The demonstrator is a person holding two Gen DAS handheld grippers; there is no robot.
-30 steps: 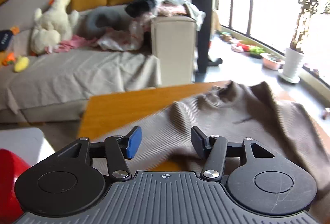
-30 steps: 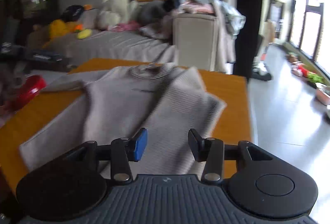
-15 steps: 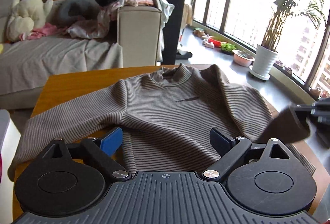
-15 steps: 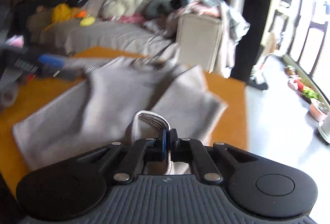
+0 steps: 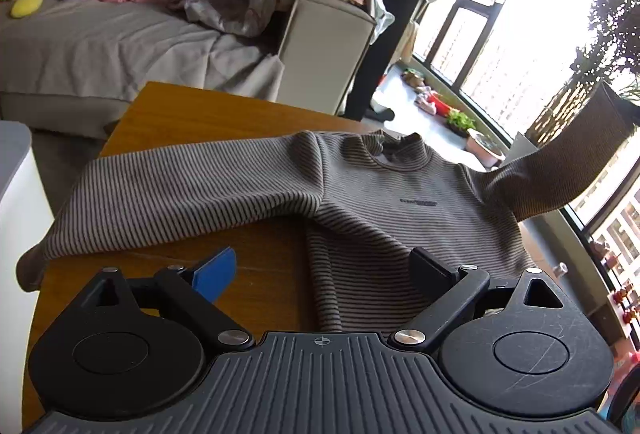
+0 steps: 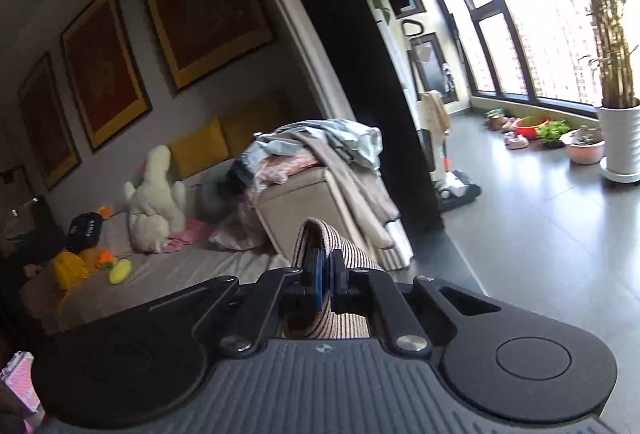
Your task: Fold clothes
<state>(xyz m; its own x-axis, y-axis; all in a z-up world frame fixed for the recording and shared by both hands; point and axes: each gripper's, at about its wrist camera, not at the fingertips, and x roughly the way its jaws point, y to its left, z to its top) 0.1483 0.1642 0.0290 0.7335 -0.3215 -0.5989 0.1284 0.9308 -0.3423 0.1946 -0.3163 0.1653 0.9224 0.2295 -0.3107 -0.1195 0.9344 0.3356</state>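
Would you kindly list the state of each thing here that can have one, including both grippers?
Striped sweater: front up on the wooden table, unfolded.
Left sleeve: stretched out flat toward the table edge.
Right sleeve: lifted off the table, cuff pinched.
Left gripper: jaws wide open, empty, over the hem.
Right gripper: jaws shut on the cuff.

Left wrist view looks low across the table (image 5: 192, 114); right faces higher; both share the sofa (image 5: 100, 46).
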